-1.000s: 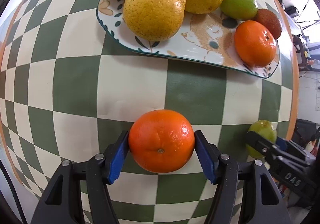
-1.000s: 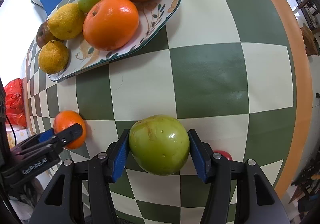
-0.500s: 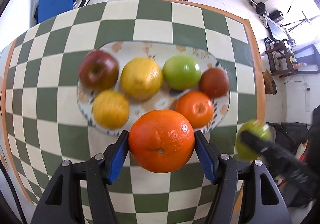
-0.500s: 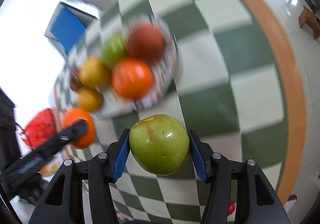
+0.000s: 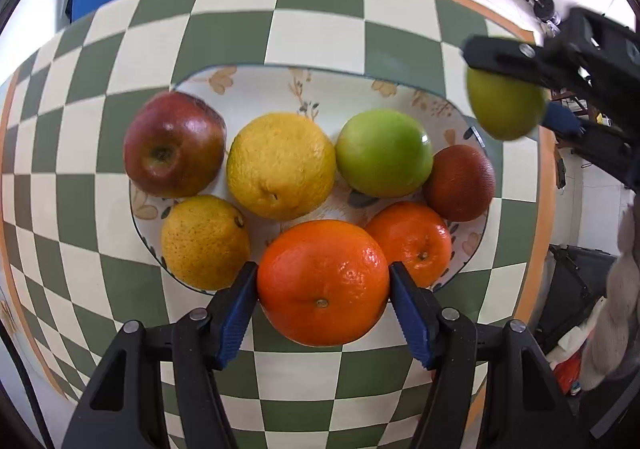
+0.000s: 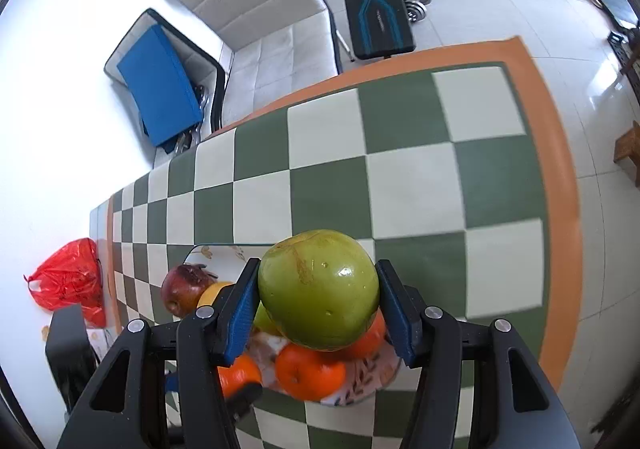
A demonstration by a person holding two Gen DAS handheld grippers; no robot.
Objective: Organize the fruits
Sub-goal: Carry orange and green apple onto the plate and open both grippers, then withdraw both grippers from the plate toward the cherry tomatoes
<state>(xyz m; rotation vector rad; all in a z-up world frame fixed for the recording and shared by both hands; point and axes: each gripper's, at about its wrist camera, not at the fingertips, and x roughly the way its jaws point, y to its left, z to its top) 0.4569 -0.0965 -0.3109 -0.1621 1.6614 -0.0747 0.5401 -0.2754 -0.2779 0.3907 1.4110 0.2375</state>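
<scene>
My left gripper (image 5: 323, 285) is shut on an orange (image 5: 323, 283) and holds it in the air over the near rim of the patterned plate (image 5: 264, 89). The plate holds a red apple (image 5: 173, 145), two lemons (image 5: 280, 165), a green apple (image 5: 383, 153), a brown-red fruit (image 5: 460, 183) and another orange (image 5: 410, 243). My right gripper (image 6: 318, 291) is shut on a green apple (image 6: 318, 289), raised above the plate's right end; it also shows in the left wrist view (image 5: 506, 109).
The plate sits on a green-and-cream checkered tablecloth (image 5: 320, 25) with an orange border (image 6: 560, 209). Beyond the table are a white sofa (image 6: 256, 9), a blue cushion (image 6: 160, 85), a weight bench (image 6: 376, 17) and a red bag (image 6: 68, 281).
Both grippers have lifted their fruit off the table and moved up and forward. They now hang over the plate, which sits lower in both views.
</scene>
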